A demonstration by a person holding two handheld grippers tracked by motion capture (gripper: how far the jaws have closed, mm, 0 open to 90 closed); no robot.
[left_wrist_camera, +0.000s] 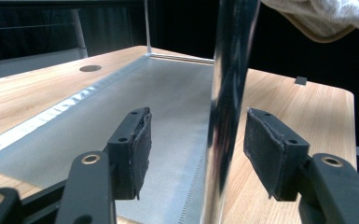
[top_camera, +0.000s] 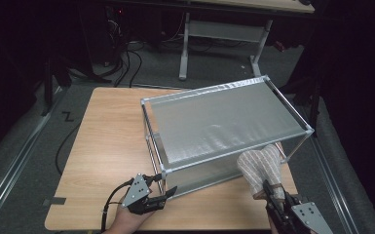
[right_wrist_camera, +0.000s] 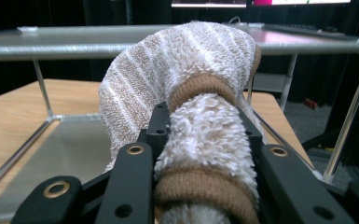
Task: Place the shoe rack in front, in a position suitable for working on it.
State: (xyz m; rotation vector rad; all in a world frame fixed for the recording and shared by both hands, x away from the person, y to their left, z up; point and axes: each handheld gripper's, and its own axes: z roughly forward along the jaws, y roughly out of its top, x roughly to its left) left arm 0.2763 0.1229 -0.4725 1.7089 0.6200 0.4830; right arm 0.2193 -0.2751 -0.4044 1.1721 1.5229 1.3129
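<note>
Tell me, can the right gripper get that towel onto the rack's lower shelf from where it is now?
Probably yes. The right gripper is shut on the towel at the rack's open near side, and the lower shelf lies bare ahead, with nothing between. The left gripper straddles the corner post, off to the side.

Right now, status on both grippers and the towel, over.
Left gripper open, jaws either side of the rack's front post. Right gripper shut on the striped towel, at the rack front. Nothing blocking.
</note>
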